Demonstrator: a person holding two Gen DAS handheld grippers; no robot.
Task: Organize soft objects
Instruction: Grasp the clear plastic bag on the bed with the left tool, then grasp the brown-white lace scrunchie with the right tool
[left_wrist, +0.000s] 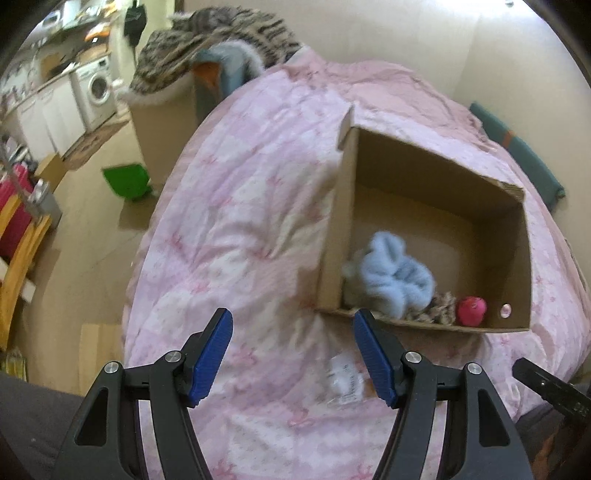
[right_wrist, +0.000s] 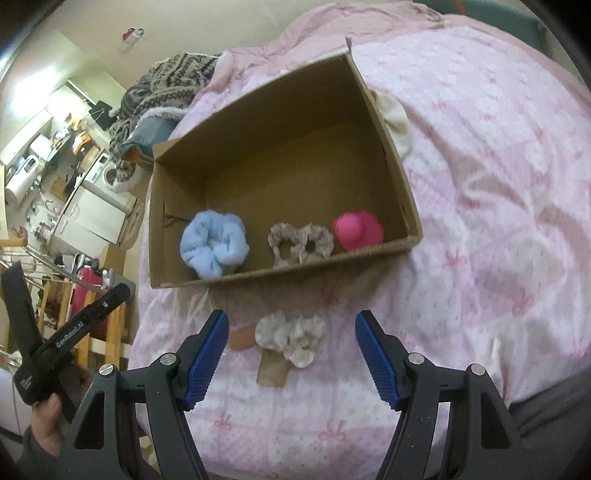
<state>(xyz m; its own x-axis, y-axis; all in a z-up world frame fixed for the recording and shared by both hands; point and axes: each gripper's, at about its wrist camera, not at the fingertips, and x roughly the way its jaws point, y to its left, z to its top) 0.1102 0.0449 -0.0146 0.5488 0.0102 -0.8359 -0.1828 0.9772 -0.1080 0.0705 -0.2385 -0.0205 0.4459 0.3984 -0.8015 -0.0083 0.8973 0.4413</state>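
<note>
— Both grippers: what are they doing?
— Left gripper (left_wrist: 293, 356) hangs over the pink patterned quilt (left_wrist: 240, 206), blue pads spread, nothing between them. Right gripper (right_wrist: 291, 356) is likewise spread and empty, with a pale cream fabric scrunchie on a brown card (right_wrist: 291, 338) lying just beyond its tips.
— And the brown cardboard box (right_wrist: 391, 147)?
— Farther off on the quilt. Along its near wall, left to right: fluffy light-blue scrunchie (right_wrist: 216, 243), beige patterned scrunchie (right_wrist: 301, 240), bright pink rubber duck (right_wrist: 358, 230).
</note>
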